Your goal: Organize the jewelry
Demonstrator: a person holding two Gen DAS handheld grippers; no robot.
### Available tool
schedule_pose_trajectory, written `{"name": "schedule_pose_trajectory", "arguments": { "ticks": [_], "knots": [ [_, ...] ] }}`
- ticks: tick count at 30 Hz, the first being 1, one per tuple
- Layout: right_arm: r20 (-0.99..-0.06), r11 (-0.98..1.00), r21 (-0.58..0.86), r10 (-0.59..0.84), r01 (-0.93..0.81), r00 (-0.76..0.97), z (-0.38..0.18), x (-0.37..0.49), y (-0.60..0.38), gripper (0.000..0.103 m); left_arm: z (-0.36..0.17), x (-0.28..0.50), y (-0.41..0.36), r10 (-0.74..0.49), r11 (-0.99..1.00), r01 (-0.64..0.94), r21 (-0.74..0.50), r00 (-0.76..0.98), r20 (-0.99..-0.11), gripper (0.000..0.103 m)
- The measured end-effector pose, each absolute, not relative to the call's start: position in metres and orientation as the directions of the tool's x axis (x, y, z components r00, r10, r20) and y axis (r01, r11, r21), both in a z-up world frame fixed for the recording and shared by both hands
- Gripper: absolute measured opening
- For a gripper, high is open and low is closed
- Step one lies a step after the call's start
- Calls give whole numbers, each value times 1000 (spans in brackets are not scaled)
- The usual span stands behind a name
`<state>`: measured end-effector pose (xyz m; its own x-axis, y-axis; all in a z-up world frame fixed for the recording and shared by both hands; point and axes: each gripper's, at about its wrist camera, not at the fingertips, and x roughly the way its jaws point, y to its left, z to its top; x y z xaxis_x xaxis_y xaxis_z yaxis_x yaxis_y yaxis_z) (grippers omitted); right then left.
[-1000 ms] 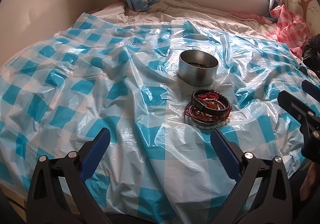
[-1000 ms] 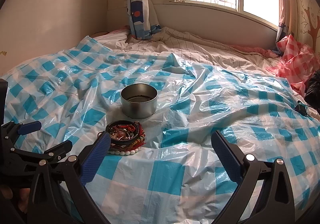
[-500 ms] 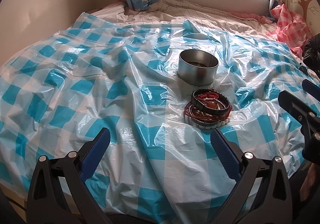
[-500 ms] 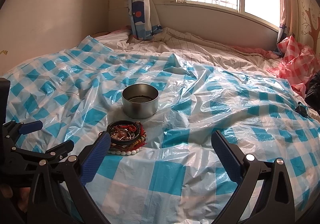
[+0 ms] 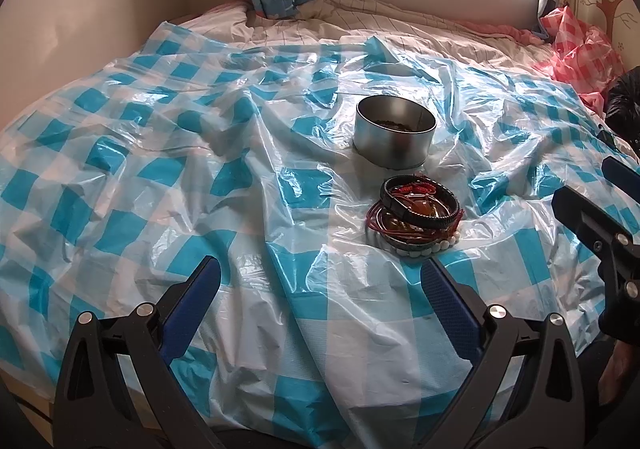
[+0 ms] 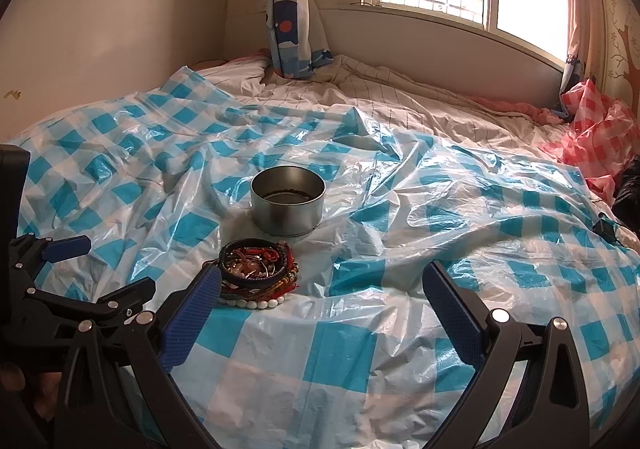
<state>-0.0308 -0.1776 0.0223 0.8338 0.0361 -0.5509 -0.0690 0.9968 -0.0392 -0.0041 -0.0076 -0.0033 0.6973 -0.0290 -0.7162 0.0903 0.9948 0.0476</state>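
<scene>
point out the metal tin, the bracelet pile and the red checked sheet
metal tin (image 6: 287, 209), right wrist view, front wall
bracelet pile (image 5: 416, 215), left wrist view, black band on top
red checked sheet (image 6: 596, 129), right wrist view, crumpled middle

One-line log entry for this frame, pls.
left hand-held gripper: open, empty | right hand-held gripper: open, empty | bracelet pile: on checked sheet, before metal tin | nothing grasped
</scene>
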Motion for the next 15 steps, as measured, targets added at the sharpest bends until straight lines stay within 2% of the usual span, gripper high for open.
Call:
{"name": "schedule_pose_trajectory", "arguments": {
  "ticks": [15],
  "knots": [
    [-558,998,-2,48,-60,829,20,-29,-184,97,-10,2,-11,-65,994,113,16,675,-735,97]
  ]
}}
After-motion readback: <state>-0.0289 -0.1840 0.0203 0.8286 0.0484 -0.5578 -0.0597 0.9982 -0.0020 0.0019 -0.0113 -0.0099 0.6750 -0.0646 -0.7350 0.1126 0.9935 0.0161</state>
